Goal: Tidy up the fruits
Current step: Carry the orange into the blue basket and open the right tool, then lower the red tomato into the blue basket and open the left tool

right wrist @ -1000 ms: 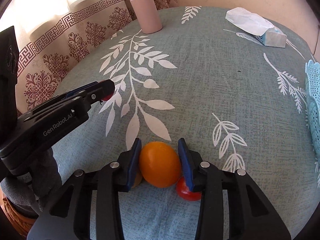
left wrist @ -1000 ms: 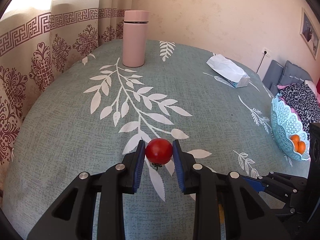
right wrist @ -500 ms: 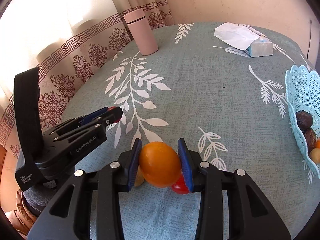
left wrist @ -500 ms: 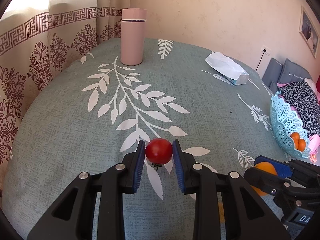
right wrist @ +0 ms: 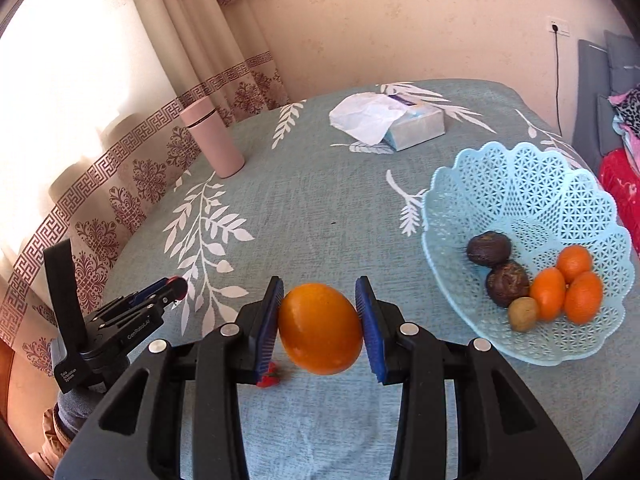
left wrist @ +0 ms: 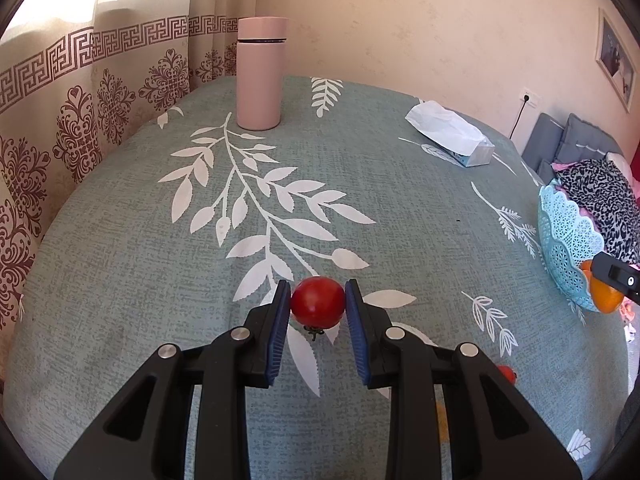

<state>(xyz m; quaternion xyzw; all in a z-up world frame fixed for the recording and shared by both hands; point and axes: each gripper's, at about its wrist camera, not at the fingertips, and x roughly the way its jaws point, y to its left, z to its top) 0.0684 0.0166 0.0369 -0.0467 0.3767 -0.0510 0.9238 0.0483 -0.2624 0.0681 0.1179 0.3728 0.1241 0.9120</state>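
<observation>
My left gripper [left wrist: 317, 306] is shut on a red tomato [left wrist: 317, 302], held just over the leaf-patterned tablecloth. My right gripper [right wrist: 320, 322] is shut on an orange [right wrist: 320, 328], lifted above the cloth and left of the light blue lattice basket [right wrist: 500, 184]. Several tangerines [right wrist: 568, 288], two dark brown fruits [right wrist: 498, 266] and a small tan fruit [right wrist: 523, 314] lie inside that basket. Another red tomato [right wrist: 269, 377] rests on the cloth under my right gripper. In the right wrist view my left gripper [right wrist: 176, 284] sits at the lower left. The left wrist view catches the orange [left wrist: 606, 298] at the basket's [left wrist: 568, 248] edge.
A pink flask [left wrist: 260, 74] stands at the table's far left by the patterned curtain [left wrist: 80, 120]. A tissue box [right wrist: 412, 126] lies at the far side. A red fruit [left wrist: 507, 372] peeks out beside my left gripper's right finger. A bed with clothes [left wrist: 600, 188] lies beyond the basket.
My right gripper has risen with the orange and swung right toward the basket, which now fills the right of its view. The left gripper has stayed put with its tomato.
</observation>
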